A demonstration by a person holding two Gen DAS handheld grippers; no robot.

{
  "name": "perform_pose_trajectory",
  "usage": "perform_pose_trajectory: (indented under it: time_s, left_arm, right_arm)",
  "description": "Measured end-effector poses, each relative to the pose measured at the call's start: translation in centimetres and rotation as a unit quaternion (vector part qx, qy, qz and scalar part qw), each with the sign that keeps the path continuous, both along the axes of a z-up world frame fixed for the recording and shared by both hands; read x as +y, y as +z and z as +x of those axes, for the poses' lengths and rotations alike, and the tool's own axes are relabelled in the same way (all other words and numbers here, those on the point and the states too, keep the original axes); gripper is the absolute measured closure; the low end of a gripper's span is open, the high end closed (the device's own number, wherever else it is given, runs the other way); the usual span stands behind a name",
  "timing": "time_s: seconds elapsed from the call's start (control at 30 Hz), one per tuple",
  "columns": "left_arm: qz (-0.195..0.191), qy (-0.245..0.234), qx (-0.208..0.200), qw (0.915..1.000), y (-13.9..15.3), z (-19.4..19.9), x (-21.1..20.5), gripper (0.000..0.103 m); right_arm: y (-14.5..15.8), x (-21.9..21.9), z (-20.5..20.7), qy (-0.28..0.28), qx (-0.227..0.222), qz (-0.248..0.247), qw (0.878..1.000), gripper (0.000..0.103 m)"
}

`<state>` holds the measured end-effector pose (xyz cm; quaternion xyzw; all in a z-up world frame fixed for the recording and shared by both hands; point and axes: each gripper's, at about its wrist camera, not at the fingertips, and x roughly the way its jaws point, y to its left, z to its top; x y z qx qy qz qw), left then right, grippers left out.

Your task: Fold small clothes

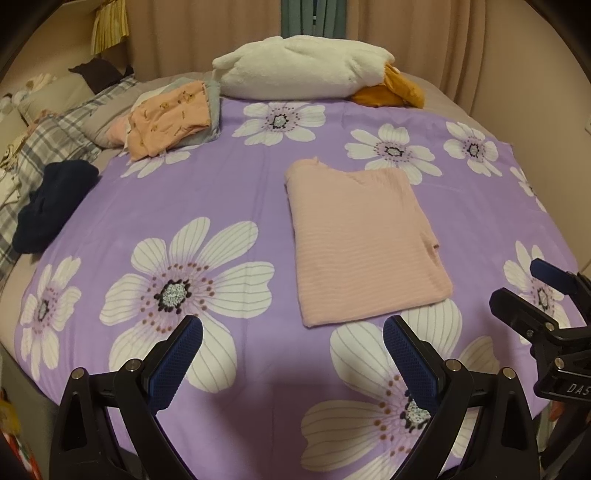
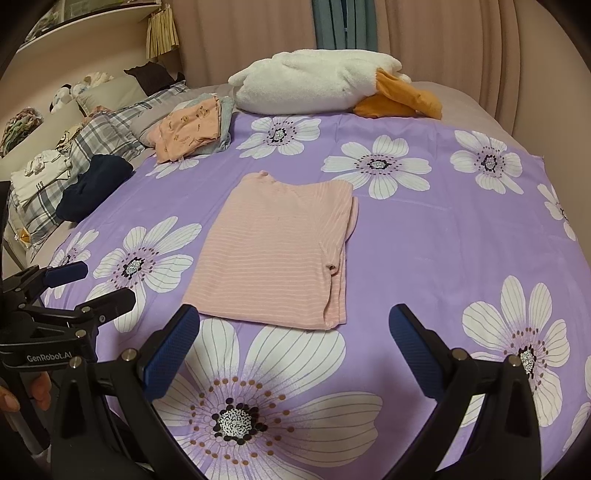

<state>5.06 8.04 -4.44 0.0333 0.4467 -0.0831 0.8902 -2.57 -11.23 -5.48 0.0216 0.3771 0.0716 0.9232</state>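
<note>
- My left tongs (image 1: 291,325) are spread wide, blue pads apart, with nothing between them; they hang above the purple flowered bedspread (image 1: 240,192) near its close edge.
- My right tongs (image 2: 295,314) are spread just as wide and carry nothing either.
- The pink striped top (image 1: 362,240) lies flat on the bedspread, folded into a rough rectangle, straight ahead of both tongs and just beyond their tips. From my left tongs it sits a little to the right of centre; from my right tongs it sits a little to the left.
- Neither pair touches the top; its near hem lies just past the pad tips.
- On the top's right edge, seen from my right tongs, the folded layers show as stacked edges, with a small sleeve end tucked along that side.
- In the left view my right tongs appear at the far right edge; in the right view my left tongs show at the far left, with fingers of my hand (image 2: 22,395) on the handle below them.
- Further ahead and to the left, a small pile of folded clothes (image 1: 173,114) rests at the bedspread's far corner, an orange printed piece on top of something grey.
- A dark navy garment (image 1: 51,206) lies crumpled off the bedspread's left edge, beside a plaid pillow (image 1: 62,136).
- Straight ahead at the far side, a white plush toy (image 1: 299,70) with orange parts lies across the bed before the curtains (image 1: 424,33).
</note>
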Motion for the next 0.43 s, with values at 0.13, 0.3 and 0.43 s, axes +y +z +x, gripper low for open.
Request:
perform_pose_trajectory:
  time_s: [0.13,0.3,0.43]
  left_arm:
    - [0.000,0.000,0.000,1.0000,-0.02,-0.06,-0.04,0.005]
    - [0.003,0.000,-0.002,1.0000,0.13,0.05,-0.12,0.005]
    - [0.007,0.000,-0.004,1.0000,0.16,0.14,-0.21,0.005]
  right_arm:
    - [-0.08,0.06,-0.06,-0.001,0.001,0.003,1.000,0.000]
    - [-0.06,0.01,-0.05,0.000,0.001,0.003,1.000,0.000]
    - [-0.05,0.02,-0.07,-0.001,0.000,0.003,1.000,0.000]
